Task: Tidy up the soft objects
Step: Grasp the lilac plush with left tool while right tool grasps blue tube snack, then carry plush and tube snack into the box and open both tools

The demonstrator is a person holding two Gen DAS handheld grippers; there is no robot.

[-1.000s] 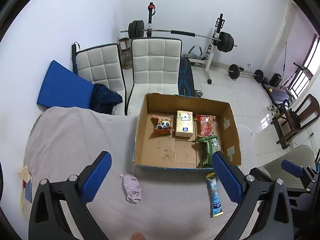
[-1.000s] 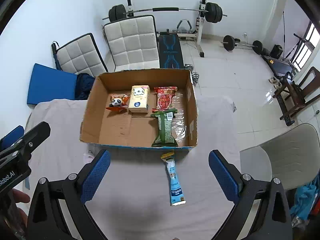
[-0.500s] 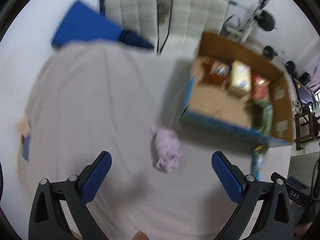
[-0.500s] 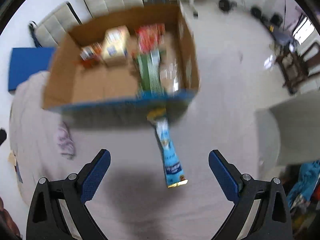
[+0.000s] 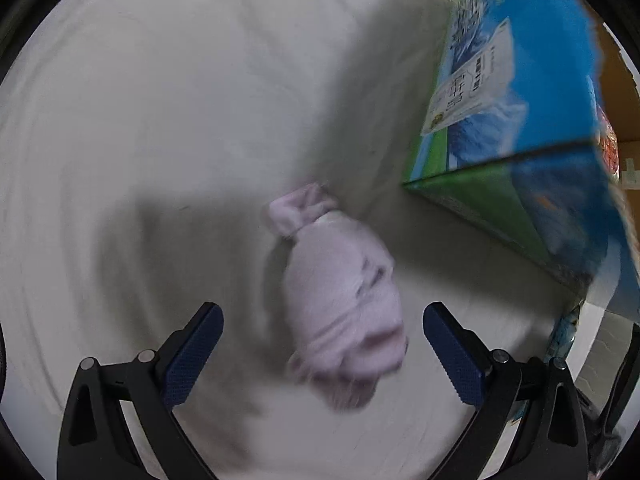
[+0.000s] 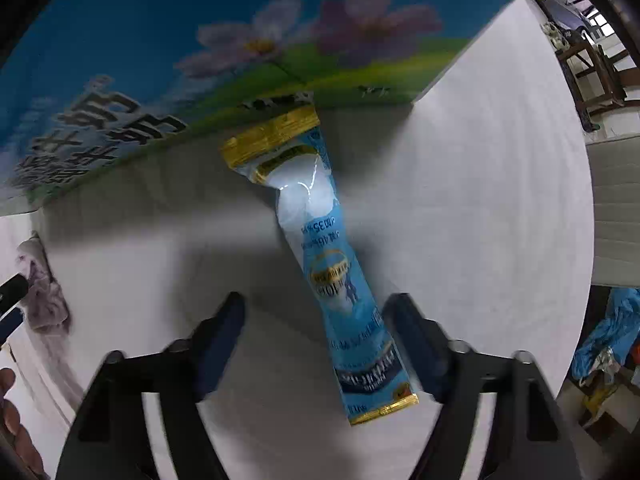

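A crumpled pale pink cloth [image 5: 340, 292] lies on the grey tablecloth, partly between the fingers of my open left gripper [image 5: 323, 340], which hangs low over it. It also shows at the left edge of the right wrist view [image 6: 44, 292]. A long light-blue snack packet [image 6: 332, 264] with gold ends lies on the table; its lower half sits between the fingers of my open right gripper [image 6: 316, 328]. The cardboard box [image 5: 500, 92] with a blue and green printed wall stands just beyond both items; its wall fills the top of the right wrist view [image 6: 200, 40].
The grey tablecloth [image 5: 160, 120] stretches to the left of the pink cloth. The table's right edge [image 6: 576, 160] is close to the packet, with a pale chair [image 6: 616, 208] and blue fabric [image 6: 612, 340] beyond it. My left gripper's finger [image 6: 12, 292] shows at far left.
Both grippers have dropped down close to the table. The left one now straddles the pink cloth, the right one the blue packet. Both stay open.
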